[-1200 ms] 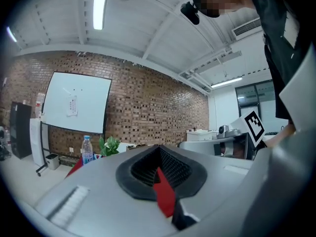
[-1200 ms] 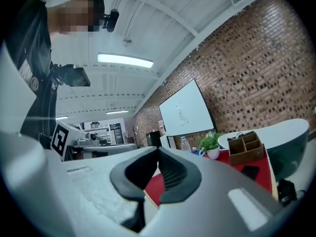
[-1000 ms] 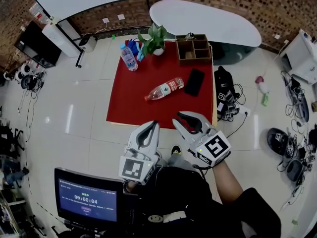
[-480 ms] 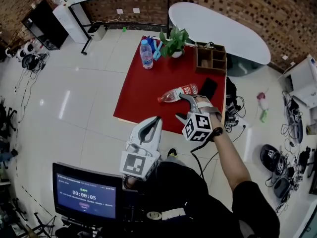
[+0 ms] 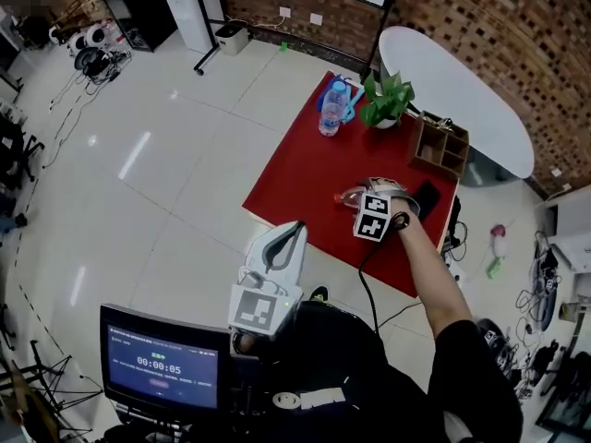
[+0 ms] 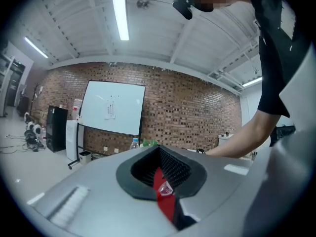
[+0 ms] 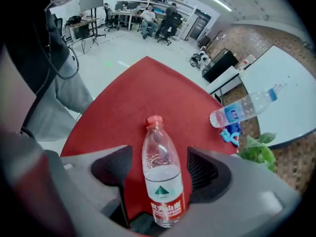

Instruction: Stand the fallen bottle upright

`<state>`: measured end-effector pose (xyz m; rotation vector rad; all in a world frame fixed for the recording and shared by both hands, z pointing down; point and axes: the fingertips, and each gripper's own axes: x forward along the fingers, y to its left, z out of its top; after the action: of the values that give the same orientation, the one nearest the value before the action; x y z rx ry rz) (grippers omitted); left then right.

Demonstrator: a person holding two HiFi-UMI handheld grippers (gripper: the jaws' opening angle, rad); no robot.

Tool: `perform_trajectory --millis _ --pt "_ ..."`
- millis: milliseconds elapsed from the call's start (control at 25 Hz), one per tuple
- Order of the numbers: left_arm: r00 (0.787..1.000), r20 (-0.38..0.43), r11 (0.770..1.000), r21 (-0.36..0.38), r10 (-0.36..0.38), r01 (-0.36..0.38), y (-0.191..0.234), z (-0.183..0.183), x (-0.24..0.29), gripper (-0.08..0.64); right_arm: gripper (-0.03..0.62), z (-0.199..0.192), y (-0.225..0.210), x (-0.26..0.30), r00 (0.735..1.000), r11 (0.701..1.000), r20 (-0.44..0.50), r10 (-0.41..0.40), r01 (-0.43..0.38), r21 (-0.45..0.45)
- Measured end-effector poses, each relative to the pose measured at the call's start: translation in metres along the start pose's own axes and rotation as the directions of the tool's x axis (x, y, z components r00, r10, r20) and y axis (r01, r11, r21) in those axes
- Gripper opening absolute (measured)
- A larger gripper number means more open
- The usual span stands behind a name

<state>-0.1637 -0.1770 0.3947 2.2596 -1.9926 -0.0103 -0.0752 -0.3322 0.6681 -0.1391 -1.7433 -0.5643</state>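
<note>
Right gripper (image 7: 159, 168) jaws just opening wide, straddling bottle (image 7: 161, 186), not gripping; bottle risking rolling across table (image 7: 123, 93) if closing off-centre

We see the fallen bottle (image 7: 160, 181) as clear, glossy plastic with a shiny red label. The surface (image 7: 123, 110) wears a matt red cloth. The right claw (image 7: 159, 157) has smooth grey plastic shells and black ribbed pads (image 7: 203, 171). The floor (image 5: 166, 155) is glossy tile, the wall (image 6: 187, 107) is rough brick, and the box (image 5: 441, 146) looks wooden.
</note>
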Motion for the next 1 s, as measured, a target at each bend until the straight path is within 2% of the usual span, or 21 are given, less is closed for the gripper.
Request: perform_trajectory --millis 80,200,360,640,760,880,1000 --pt "1.0 0.002 0.999 -0.02 0.03 -0.03 0.012 -0.001 -0.004 0.008 0.339 -0.009 0.001 0.021 0.997 0.999 -0.057 0.042 -0.043 -0.013" --pt "0.997 -0.004 0.996 -0.028 0.083 -0.083 0.025 -0.008 -0.01 0.008 0.339 -0.024 -0.002 0.047 0.994 0.998 -0.107 0.039 -0.044 -0.042" --pt "0.987 -0.014 0.986 -0.044 0.162 -0.162 0.04 -0.015 -0.022 0.008 0.33 -0.029 0.0 0.049 0.982 0.993 -0.156 0.102 -0.109 -0.04" --pt "0.982 -0.001 0.982 -0.033 0.186 -0.186 0.049 -0.014 -0.024 0.008 0.304 -0.031 0.0 0.049 0.979 0.989 -0.15 0.139 -0.145 -0.029" --pt "0.986 0.005 0.985 -0.025 0.169 -0.169 0.046 -0.012 -0.021 0.008 0.304 -0.023 -0.001 0.04 0.985 0.99 -0.102 0.141 -0.141 0.015" --pt "0.99 0.005 0.99 -0.025 0.142 -0.142 0.04 -0.01 -0.017 0.008 0.304 -0.006 -0.015 0.024 0.994 0.988 0.024 0.11 -0.112 0.103" --pt "0.994 0.003 0.994 -0.018 0.109 -0.109 0.034 -0.007 -0.014 0.008 0.304 0.008 -0.032 0.0 0.989 0.975 0.137 0.06 -0.088 0.204"
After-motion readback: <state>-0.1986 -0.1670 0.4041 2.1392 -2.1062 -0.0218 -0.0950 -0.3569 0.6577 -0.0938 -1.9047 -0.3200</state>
